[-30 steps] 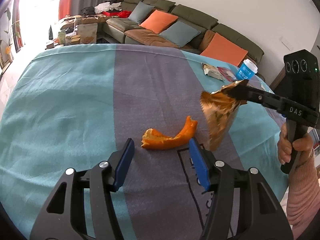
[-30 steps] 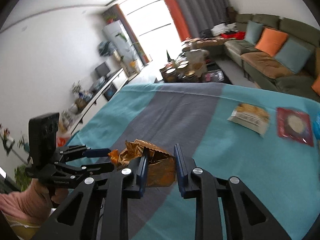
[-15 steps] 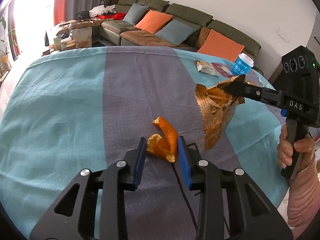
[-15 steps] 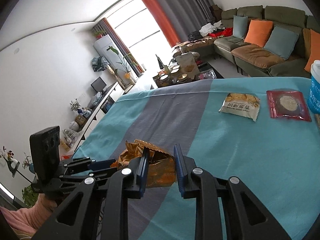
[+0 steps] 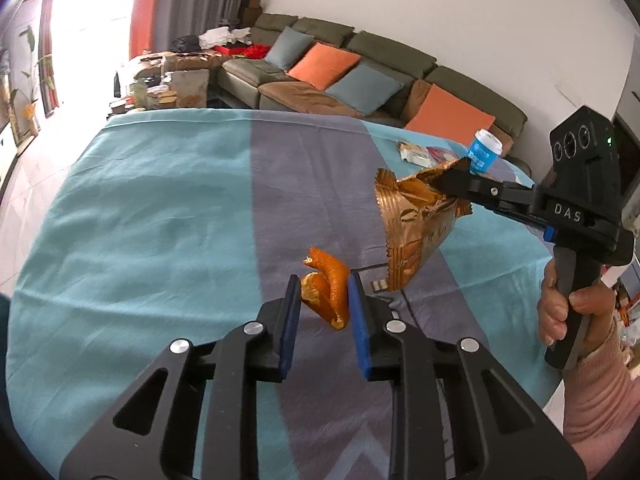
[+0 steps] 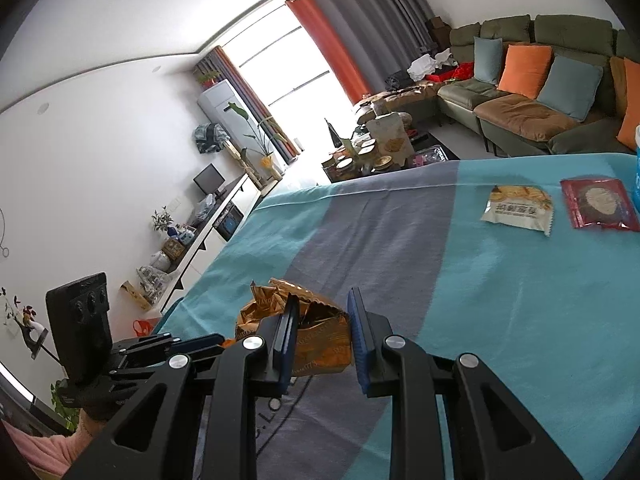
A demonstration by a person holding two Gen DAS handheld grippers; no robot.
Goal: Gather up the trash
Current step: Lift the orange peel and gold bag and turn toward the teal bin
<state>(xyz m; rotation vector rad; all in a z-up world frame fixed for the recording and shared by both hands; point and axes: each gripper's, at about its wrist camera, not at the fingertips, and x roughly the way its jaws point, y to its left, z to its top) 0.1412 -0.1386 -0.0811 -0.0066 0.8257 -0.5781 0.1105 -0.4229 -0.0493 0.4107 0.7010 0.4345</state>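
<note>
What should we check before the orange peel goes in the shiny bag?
1. The left gripper has the orange peel: ok. Its jaws have just been closing and the pads now press on the peel.
2. Peel is off the blue and grey cloth: ok, it looks lifted.
3. The right gripper holds the gold snack bag: ok, pinched at its top edge, hanging in the air.
4. Bag mouth is open wide enough for the peel: cannot tell, it looks crumpled.
5. Path from peel to bag is free: ok, nothing sits between them.
6. More trash left: not ok, two wrappers and a blue cup remain on the far side.
</note>
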